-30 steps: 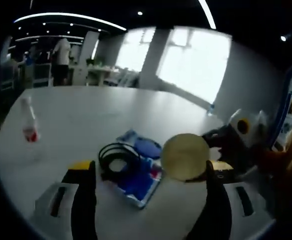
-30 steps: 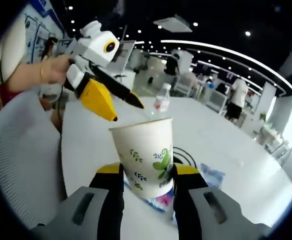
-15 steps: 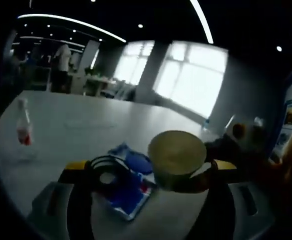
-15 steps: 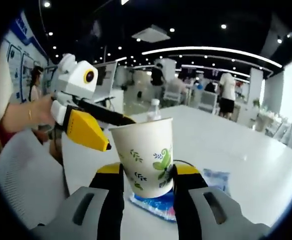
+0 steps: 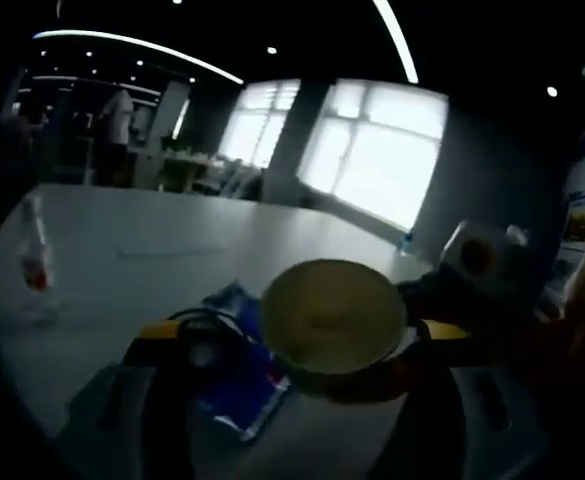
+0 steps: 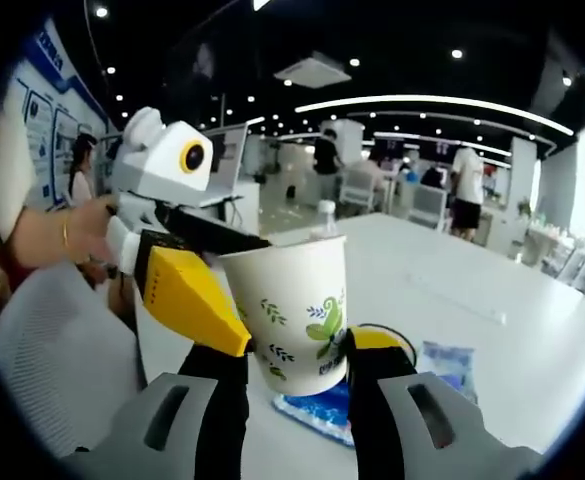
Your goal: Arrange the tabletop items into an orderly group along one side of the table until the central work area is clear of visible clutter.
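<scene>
A white paper cup [image 6: 292,310] with a green leaf print stands upright between the jaws of my right gripper [image 6: 297,350], which is shut on it. In the left gripper view I look down into the cup [image 5: 332,320]. My left gripper [image 5: 302,340] is open, its jaws spread on either side of the cup. Seen from the right gripper view, the left gripper [image 6: 237,295] has its yellow-tipped jaw beside the cup and its other jaw passing behind it. Under the cup lie a blue packet [image 6: 317,410] and a black cable coil [image 5: 207,335].
A clear water bottle [image 5: 32,260] with a red label stands on the white table [image 5: 152,250], apart from the rest; it shows behind the cup [image 6: 322,220]. A person's hand [image 6: 72,235] holds the left gripper. A white mesh chair [image 6: 52,350] is at the left.
The left gripper has closed in on the cup, which looms larger in its view; its yellow jaw is now right beside the cup. The right gripper keeps its hold.
</scene>
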